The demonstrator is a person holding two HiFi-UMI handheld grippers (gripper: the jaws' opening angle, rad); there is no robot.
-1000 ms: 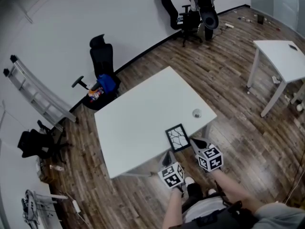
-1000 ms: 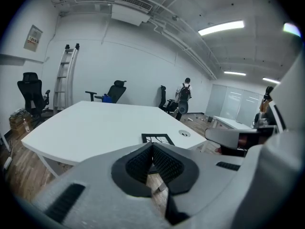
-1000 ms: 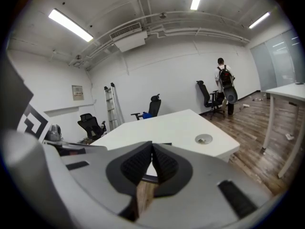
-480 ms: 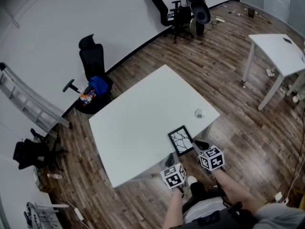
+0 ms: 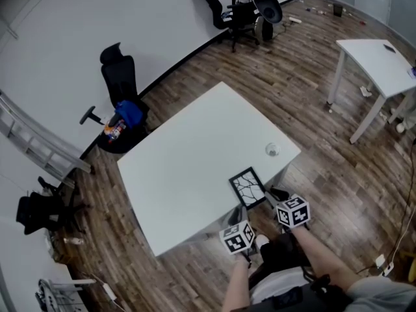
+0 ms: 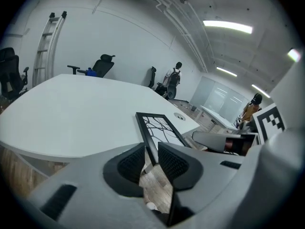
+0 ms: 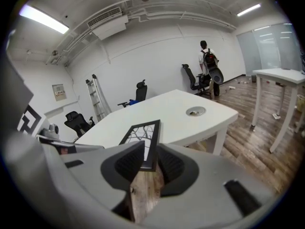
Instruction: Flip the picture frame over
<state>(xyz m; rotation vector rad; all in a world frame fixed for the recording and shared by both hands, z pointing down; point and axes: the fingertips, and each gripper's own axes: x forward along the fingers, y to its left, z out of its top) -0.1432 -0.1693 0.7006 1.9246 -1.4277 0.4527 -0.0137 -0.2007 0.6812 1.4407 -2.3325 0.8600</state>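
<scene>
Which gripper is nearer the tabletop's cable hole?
Right. The right gripper is at the picture frame's corner toward the cable hole, the left gripper at its farther corner; both jaws are opening around it.

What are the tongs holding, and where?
Nothing gripped: left tongs and right tongs are opening, near corners of the picture frame loose between them.

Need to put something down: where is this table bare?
Bare: table left of and beyond the picture frame. Crowded: the near edge, where left gripper and right gripper, jaws opening, straddle the frame; grommet near the right corner.
</scene>
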